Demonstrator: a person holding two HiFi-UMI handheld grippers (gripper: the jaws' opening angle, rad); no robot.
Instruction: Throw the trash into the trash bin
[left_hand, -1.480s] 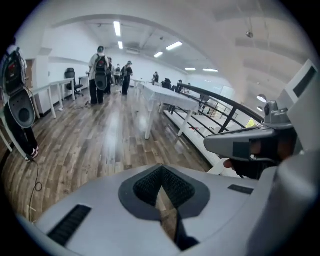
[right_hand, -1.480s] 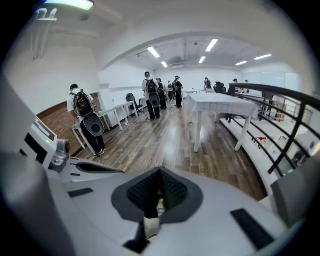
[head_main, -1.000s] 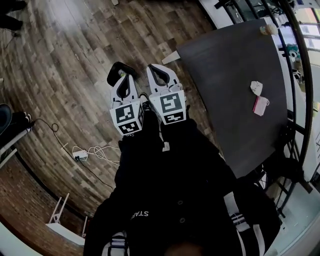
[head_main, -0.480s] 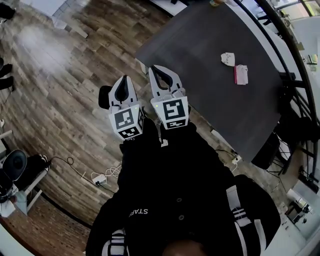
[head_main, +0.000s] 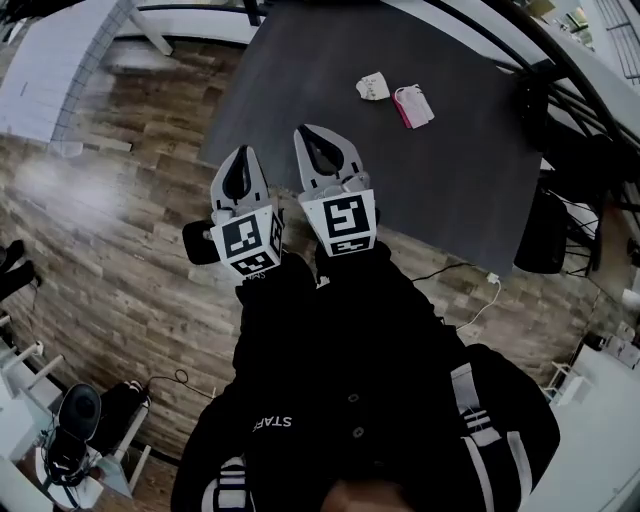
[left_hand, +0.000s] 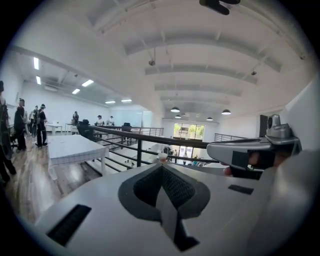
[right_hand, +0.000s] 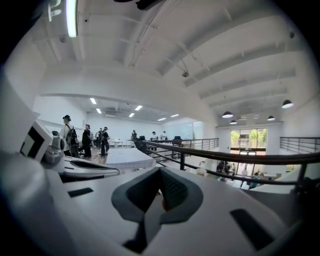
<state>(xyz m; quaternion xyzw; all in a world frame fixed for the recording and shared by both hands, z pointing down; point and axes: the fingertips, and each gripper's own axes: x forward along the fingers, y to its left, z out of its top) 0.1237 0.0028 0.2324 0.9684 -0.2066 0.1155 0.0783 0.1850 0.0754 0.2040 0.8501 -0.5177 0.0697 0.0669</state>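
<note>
Nothing is done yet: the white scrap and pink wrapper lie together near the table's far right edge, the left gripper and right gripper both closed on nothing, no bin visible.

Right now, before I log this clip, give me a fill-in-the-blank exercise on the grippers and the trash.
1. The left gripper and the right gripper both have ___ jaws.
2. The pink piece and the white piece of trash lie on the ___.
3. In the head view, the pink piece lies to the ___ of the white piece.
Missing words: shut; table; right
</note>
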